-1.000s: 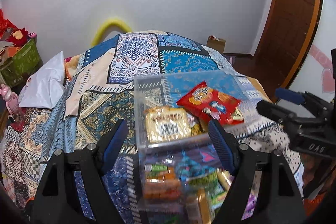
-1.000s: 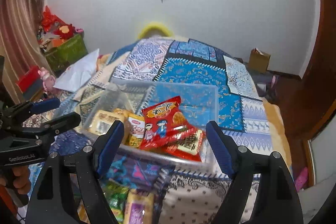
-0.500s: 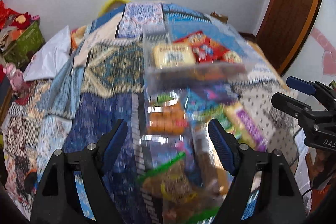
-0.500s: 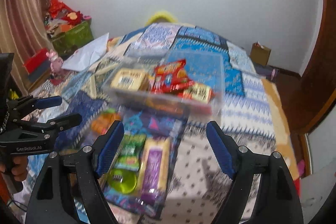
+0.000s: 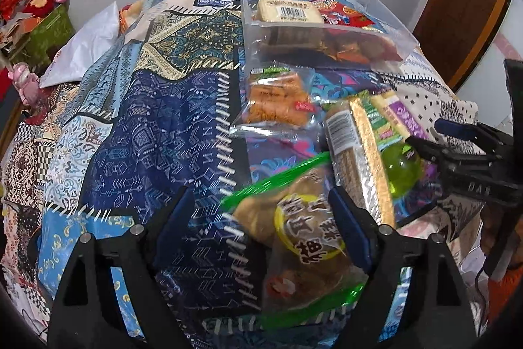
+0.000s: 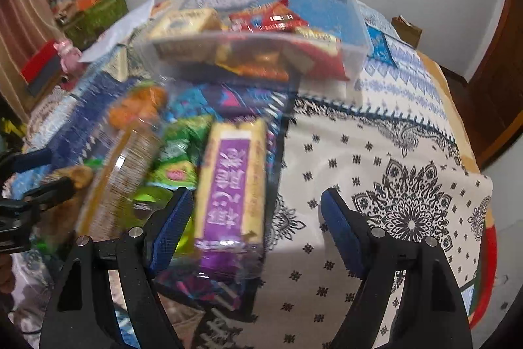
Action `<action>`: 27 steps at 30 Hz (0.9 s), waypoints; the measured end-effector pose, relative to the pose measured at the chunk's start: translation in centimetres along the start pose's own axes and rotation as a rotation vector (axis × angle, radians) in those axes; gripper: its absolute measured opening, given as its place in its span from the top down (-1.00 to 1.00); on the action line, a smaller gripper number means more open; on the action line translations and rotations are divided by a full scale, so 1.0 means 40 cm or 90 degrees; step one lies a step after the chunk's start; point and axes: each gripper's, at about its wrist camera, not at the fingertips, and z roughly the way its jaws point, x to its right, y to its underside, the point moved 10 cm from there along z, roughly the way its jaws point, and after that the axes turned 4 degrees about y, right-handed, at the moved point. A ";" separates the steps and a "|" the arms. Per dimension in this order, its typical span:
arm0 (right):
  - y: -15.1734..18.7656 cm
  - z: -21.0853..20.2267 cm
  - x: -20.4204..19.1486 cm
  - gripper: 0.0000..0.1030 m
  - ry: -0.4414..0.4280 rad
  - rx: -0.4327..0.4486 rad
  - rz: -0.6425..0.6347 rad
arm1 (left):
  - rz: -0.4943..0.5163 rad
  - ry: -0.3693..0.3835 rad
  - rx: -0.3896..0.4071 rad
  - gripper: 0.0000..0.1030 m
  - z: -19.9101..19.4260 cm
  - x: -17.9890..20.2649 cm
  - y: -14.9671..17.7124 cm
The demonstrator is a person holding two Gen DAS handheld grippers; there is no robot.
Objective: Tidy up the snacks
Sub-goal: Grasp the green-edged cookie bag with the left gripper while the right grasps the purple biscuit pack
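At the lower middle of the left view, the left gripper (image 5: 264, 231) stands released around a brown bag (image 5: 304, 237); its slippery film may slide out. The right gripper (image 6: 251, 231) is released too. One clear box (image 5: 320, 18) at upper right, about six loose packets below it.

I see a bed (image 5: 157, 126) covered with a patchwork blanket (image 6: 392, 172). On it lie a clear box (image 5: 385, 18) with snacks inside, loose snack packs (image 5: 278, 97) near it, and a white pillow (image 5: 88, 44).
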 end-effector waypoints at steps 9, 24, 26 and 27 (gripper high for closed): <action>0.005 0.005 -0.011 -0.09 -0.042 -0.004 0.015 | -0.034 0.039 -0.033 -0.54 0.046 0.013 0.054; -0.015 -0.035 -0.007 0.19 -0.046 0.033 0.026 | -0.030 0.025 0.039 0.11 -0.019 -0.002 -0.041; -0.029 -0.057 0.002 0.19 -0.046 0.049 0.030 | -0.028 0.030 0.053 0.11 -0.031 0.003 -0.070; -0.037 -0.067 0.007 0.19 -0.046 0.057 0.032 | -0.029 0.032 0.058 0.11 -0.035 0.006 -0.079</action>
